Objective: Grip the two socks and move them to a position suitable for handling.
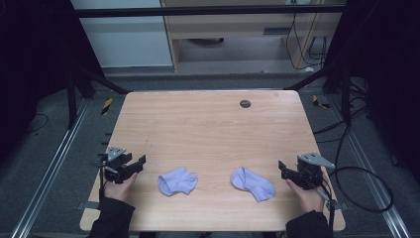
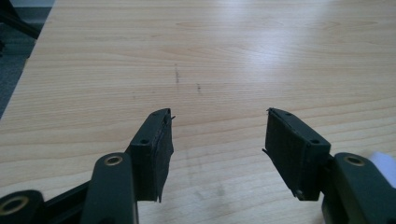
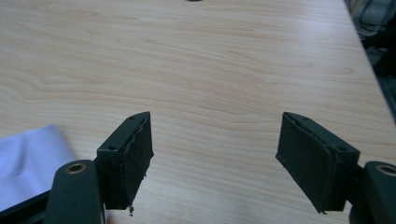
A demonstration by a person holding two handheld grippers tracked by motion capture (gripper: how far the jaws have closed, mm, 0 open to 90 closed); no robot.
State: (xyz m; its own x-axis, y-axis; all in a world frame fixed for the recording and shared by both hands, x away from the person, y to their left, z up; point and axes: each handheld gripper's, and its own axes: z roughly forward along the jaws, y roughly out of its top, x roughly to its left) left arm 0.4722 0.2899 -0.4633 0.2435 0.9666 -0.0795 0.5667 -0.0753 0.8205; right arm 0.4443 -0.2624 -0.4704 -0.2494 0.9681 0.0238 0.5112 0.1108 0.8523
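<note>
Two pale lavender socks lie on the wooden table (image 1: pixel 208 129) near its front edge. The left sock (image 1: pixel 177 181) is crumpled, and the right sock (image 1: pixel 252 183) lies a hand's width to its right. My left gripper (image 1: pixel 140 161) rests at the table's left edge, open and empty, apart from the left sock. In the left gripper view its jaws (image 2: pixel 218 116) stand wide over bare wood. My right gripper (image 1: pixel 281 166) sits at the right edge, open and empty. In the right gripper view (image 3: pixel 216 116) a corner of the right sock (image 3: pixel 28 158) shows at the lower left.
A small dark round disc (image 1: pixel 244 103) is set in the table near its far edge. Cables (image 1: pixel 364 188) trail on the floor to the right. Metal rails (image 1: pixel 47 173) run along both sides of the table.
</note>
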